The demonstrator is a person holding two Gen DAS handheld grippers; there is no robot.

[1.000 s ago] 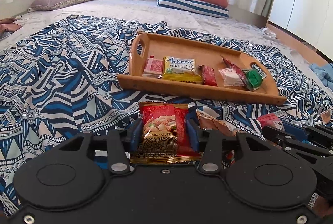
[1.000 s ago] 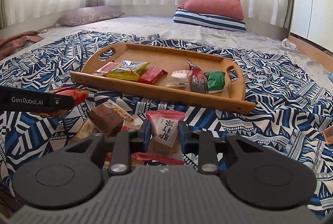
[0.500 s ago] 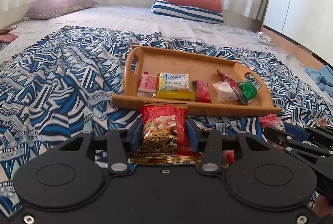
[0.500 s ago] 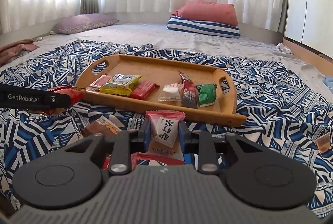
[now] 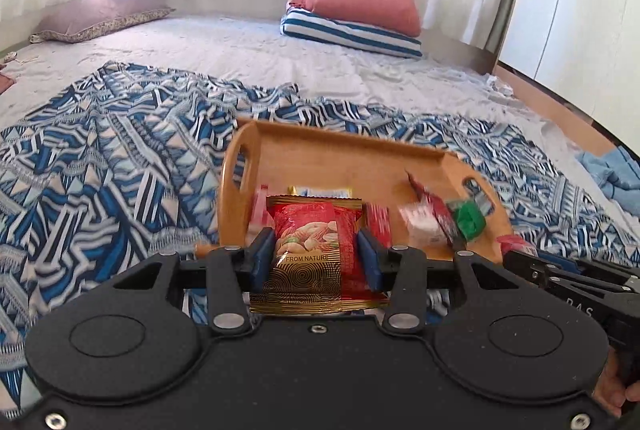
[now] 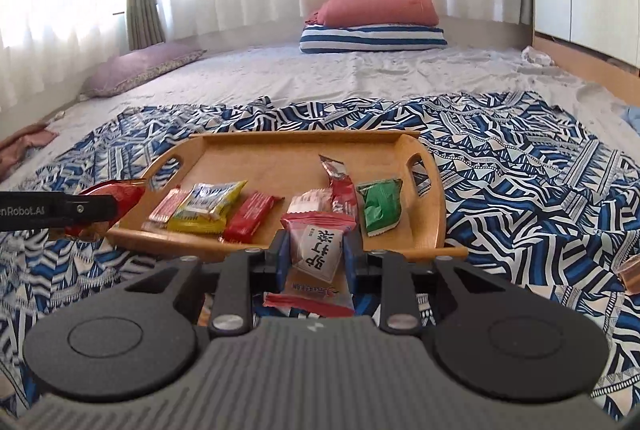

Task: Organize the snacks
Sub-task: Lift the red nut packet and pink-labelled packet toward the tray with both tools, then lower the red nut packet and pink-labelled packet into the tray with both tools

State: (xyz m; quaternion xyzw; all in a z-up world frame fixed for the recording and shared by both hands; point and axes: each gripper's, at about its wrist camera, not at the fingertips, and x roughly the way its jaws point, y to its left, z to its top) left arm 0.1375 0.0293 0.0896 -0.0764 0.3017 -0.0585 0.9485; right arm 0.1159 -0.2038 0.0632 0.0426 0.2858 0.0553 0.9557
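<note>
Left gripper (image 5: 316, 262): fingers clamped on the nut pack (image 5: 310, 254), held at the tray's (image 6: 280, 150) near-left edge.
Right gripper (image 6: 316, 262): fingers pinching the pink pack (image 6: 316, 250) above the near edge.
Advice: set both in the bare far half, clear of the 6 packs along the near edge.

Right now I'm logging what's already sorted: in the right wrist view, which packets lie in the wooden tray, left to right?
Pink flat packet → yellow crinkled packet → red rectangular bar → pale pink-striped packet → green foil packet. A dark red wrapper overlaps the striped one, so I leave it out.
</note>
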